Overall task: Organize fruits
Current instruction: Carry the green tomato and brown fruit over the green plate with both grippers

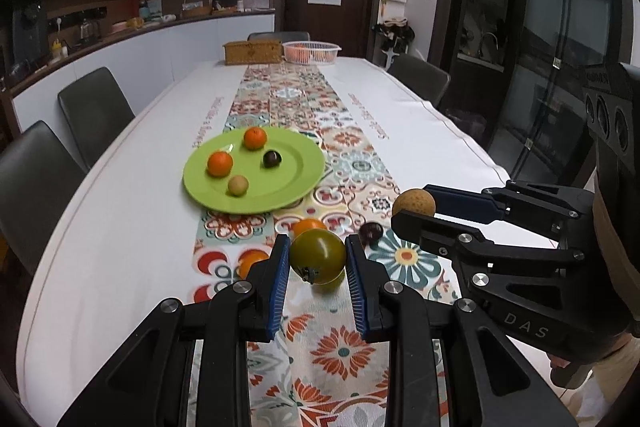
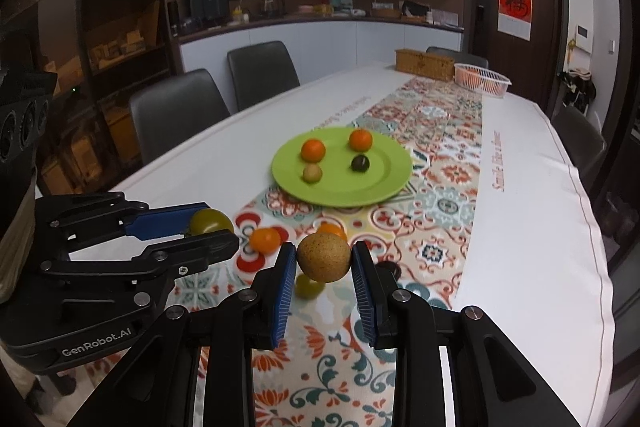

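Observation:
My left gripper [image 1: 318,259] is shut on a green tomato [image 1: 317,255] and holds it above the patterned runner; it also shows in the right wrist view [image 2: 212,229]. My right gripper [image 2: 324,259] is shut on a tan speckled round fruit [image 2: 323,257], also seen in the left wrist view [image 1: 414,203]. A green plate [image 1: 296,179] ahead holds two oranges [image 1: 219,163], a dark fruit [image 1: 272,159] and a pale fruit [image 1: 238,185]. On the runner lie two oranges [image 2: 265,239], a yellow-green fruit [image 2: 309,287] and a dark fruit [image 1: 370,231].
A wicker box [image 1: 252,51] and a white basket [image 1: 311,51] with orange fruit stand at the table's far end. Grey chairs [image 1: 94,111] line both sides. The white cloth [image 1: 120,227] flanks the runner.

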The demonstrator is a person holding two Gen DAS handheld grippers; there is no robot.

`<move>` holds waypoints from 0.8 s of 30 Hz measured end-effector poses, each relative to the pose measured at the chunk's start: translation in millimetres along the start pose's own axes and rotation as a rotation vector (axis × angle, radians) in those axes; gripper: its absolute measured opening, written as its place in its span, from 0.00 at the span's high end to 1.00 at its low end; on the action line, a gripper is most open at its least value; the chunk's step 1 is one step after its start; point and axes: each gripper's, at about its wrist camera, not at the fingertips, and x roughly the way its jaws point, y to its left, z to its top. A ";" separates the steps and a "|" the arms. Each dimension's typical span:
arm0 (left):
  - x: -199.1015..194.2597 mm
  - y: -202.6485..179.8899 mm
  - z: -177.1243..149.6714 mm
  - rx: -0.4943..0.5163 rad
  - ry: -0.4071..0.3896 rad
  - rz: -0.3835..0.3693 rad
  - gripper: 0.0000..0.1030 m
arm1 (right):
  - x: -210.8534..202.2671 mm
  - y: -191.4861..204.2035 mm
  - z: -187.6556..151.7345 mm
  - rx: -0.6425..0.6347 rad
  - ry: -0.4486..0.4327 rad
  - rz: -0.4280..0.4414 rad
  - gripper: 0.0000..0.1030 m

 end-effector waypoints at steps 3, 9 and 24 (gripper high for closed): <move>-3.1 2.3 7.8 -0.003 -0.018 0.004 0.73 | -2.2 -0.7 7.4 0.001 -0.019 0.001 0.71; -5.1 7.2 23.2 0.002 -0.054 0.022 0.73 | -1.4 -2.9 23.6 0.002 -0.049 0.004 0.71; 29.8 35.5 63.6 -0.005 -0.050 0.026 0.73 | 36.8 -19.3 69.2 -0.017 -0.053 -0.011 0.71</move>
